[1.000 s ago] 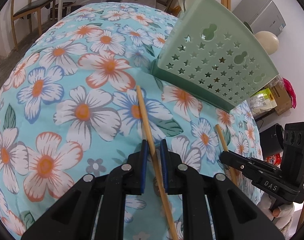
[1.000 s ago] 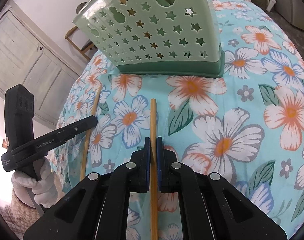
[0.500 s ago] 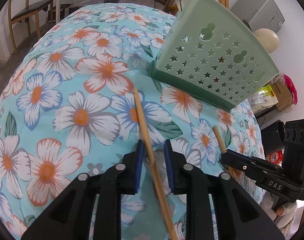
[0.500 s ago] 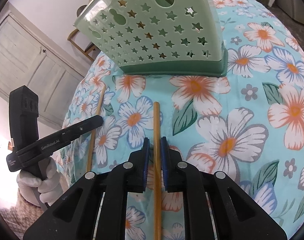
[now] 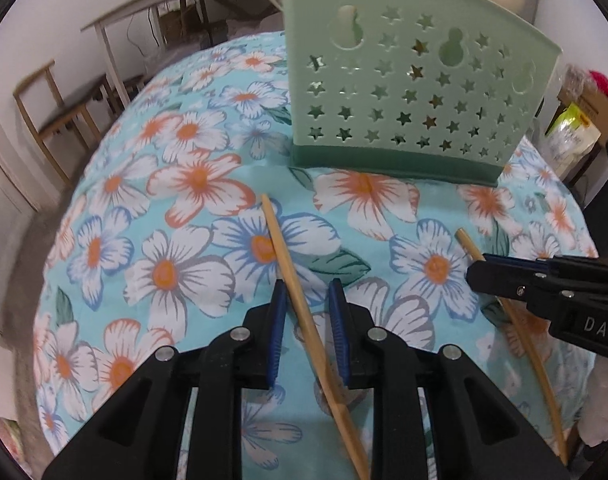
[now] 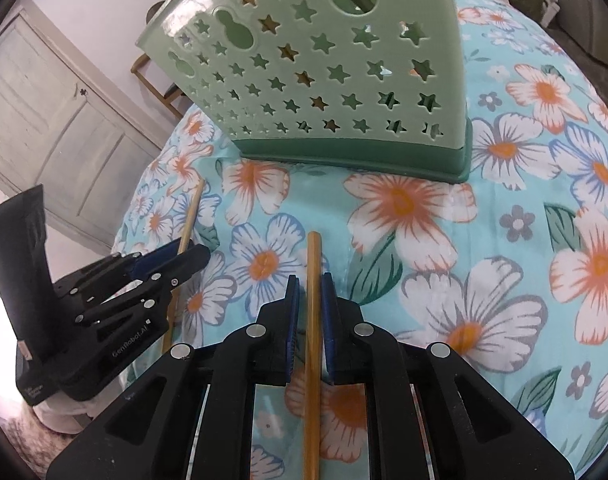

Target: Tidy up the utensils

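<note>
Two wooden chopsticks lie on a floral tablecloth [image 5: 191, 184], below a pale green star-pierced utensil holder [image 5: 408, 92] at the top of both views. The left gripper [image 5: 304, 308] straddles the left chopstick [image 5: 291, 272], pads apart and clear of it. The right gripper [image 6: 308, 300] frames the right chopstick [image 6: 314, 280] with narrow gaps, released. The pickup step seems underway; next, each gripper probably must clench its stick and lift it into the holder.

We see soft, even indoor light with only faint shadows. The fisheye bends both views hard, black corners ringing each. The left wrist view smears with motion blur along its left edge; the right wrist view is sharper, with glare on the green holder [image 6: 324, 68] and washed-out white at lower left.
</note>
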The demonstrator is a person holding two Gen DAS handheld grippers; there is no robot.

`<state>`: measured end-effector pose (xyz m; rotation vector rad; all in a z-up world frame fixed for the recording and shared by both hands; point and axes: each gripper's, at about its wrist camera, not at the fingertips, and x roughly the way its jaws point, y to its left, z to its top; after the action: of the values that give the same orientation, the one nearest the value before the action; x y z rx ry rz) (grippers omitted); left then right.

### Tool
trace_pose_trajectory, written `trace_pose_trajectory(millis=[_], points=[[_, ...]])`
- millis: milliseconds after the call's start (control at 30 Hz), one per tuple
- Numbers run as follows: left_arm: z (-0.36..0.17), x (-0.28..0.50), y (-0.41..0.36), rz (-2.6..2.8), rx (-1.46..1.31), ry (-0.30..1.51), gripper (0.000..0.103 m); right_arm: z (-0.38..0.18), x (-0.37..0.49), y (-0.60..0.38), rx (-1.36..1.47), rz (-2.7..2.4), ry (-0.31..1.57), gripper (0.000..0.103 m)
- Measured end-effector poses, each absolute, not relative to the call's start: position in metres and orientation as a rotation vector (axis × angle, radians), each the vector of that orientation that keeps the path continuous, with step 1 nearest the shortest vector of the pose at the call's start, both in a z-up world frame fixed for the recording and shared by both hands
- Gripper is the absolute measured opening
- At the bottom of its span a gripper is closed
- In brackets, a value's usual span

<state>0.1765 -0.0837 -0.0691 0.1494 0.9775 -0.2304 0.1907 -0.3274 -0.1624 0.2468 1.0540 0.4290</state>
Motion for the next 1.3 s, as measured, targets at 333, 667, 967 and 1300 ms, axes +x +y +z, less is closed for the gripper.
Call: trace_pose_trajectory(millis=[333, 667, 967, 1300], points=[[-0.068, 0.172, -0.090, -0.221, 0.194, 0.951, 0.020, -0.163, 0.190, -0.325, 0.206, 0.405, 1.052, 0.005], [-0.068, 0.170, -0.089, -0.220, 0.198, 0.948, 0.020, -0.163, 0.194, -0.323, 0.226, 0.402, 1.056, 0.005], [-0.070, 0.173, -0.087, -0.220, 0.197, 0.951, 0.020, -0.137, 0.185, -0.339, 0.287, 0.416, 0.991, 0.005], [-0.068, 0.179, -0.095, -0.216, 0.230, 0.965, 0.020, -0.084, 0.169, -0.358, 0.338, 0.444, 0.884, 0.005]])
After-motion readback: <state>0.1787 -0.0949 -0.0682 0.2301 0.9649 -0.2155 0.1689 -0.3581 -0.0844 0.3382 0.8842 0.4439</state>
